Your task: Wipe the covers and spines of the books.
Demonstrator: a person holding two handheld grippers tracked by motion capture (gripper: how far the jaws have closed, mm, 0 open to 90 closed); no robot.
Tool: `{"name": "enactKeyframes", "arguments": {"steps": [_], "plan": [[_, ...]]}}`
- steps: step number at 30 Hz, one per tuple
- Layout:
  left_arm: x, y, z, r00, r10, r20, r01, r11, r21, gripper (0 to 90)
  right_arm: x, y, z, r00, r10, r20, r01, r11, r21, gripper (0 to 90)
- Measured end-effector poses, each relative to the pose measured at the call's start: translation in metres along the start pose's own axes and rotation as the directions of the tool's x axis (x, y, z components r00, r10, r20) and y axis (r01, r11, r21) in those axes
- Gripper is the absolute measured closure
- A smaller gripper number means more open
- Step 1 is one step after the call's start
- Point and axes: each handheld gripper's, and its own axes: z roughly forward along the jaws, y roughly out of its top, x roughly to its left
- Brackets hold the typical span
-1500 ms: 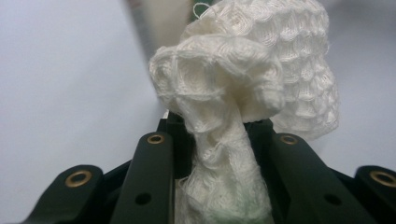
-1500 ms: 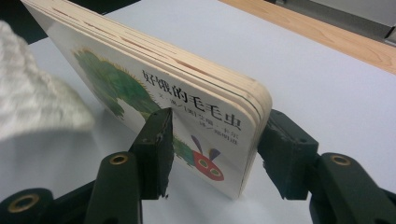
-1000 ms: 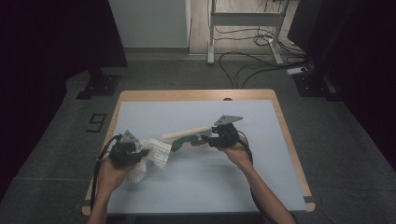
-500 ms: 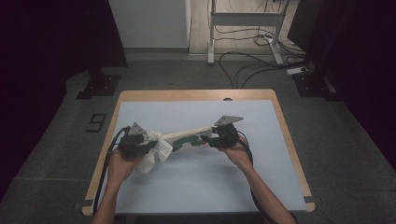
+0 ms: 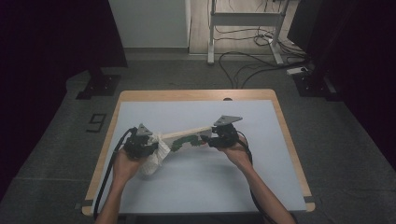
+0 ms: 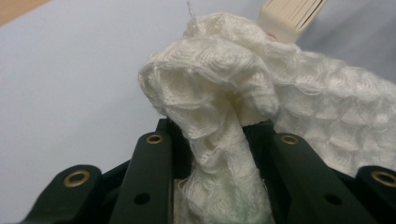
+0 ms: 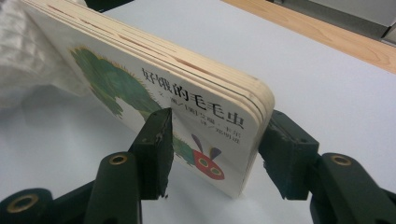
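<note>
Book [image 7: 187, 112]: thick-paged, green caterpillar cover.

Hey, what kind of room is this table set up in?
Probably a lab or recording studio, not a home: a wooden table with a pale mat stands on grey carpet, loose cables trail across the floor behind it, and dark curtains hang at the sides.

Both my forearms enter from the bottom edge, angled inward. My left hand-held gripper [image 5: 142, 143] points right, jaws clamped tight on what it carries. My right hand-held gripper [image 5: 219, 136] points left, jaws partly apart, gripping from both sides, held level above the worktop [image 5: 261, 186].
</note>
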Motion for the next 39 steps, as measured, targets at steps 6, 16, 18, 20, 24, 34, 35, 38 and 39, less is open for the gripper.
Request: {"name": "enactKeyframes", "arguments": {"steps": [6, 16, 18, 20, 24, 34, 35, 38, 39], "plan": [[0.0, -0.006, 0.014, 0.9999, -0.009, 0.005, 0.009, 0.9996, 0.027, 70.1, 0.0, 0.0, 0.0, 1.0, 0.0, 0.0, 0.0, 1.0, -0.001, 45.6], [0.002, -0.02, 0.034, 0.9983, -0.046, 0.035, 0.044, 0.9981, 0.043, 70.4, 0.0, -0.001, 0.001, 1.0, 0.0, 0.001, 0.0, 1.0, 0.0, 45.5], [0.002, -0.023, 0.038, 0.9977, -0.056, 0.039, 0.054, 0.9977, 0.04, 70.6, 0.0, -0.001, 0.001, 1.0, -0.001, 0.001, 0.001, 1.0, 0.001, 45.5], [0.003, -0.024, 0.039, 0.9967, -0.066, 0.048, 0.064, 0.9974, 0.032, 70.8, 0.0, -0.001, 0.001, 1.0, -0.001, 0.0, 0.001, 1.0, 0.003, 45.4], [0.003, -0.024, 0.037, 0.9973, -0.058, 0.046, 0.056, 0.9981, 0.026, 71.2, 0.001, -0.002, 0.002, 1.0, -0.004, 0.002, 0.004, 1.0, 0.003, 45.1], [0.001, -0.013, 0.013, 0.9983, -0.038, 0.043, 0.039, 0.9987, -0.032, 72.1, 0.002, -0.002, 0.004, 1.0, -0.006, -0.001, 0.006, 1.0, 0.01, 44.2], [0.001, -0.012, 0.009, 0.9981, -0.04, 0.047, 0.042, 0.9981, -0.045, 72.1, 0.002, -0.002, 0.004, 1.0, -0.006, 0.0, 0.006, 1.0, 0.01, 44.2], [0.001, -0.008, -0.001, 0.998, -0.038, 0.051, 0.042, 0.9969, -0.066, 72.1, 0.002, -0.002, 0.005, 1.0, -0.005, -0.001, 0.005, 1.0, 0.009, 44.0], [0.001, -0.007, -0.004, 0.9983, -0.031, 0.049, 0.034, 0.9971, -0.068, 72.1, 0.002, -0.001, 0.005, 1.0, -0.005, 0.0, 0.005, 1.0, 0.01, 44.0]]}}
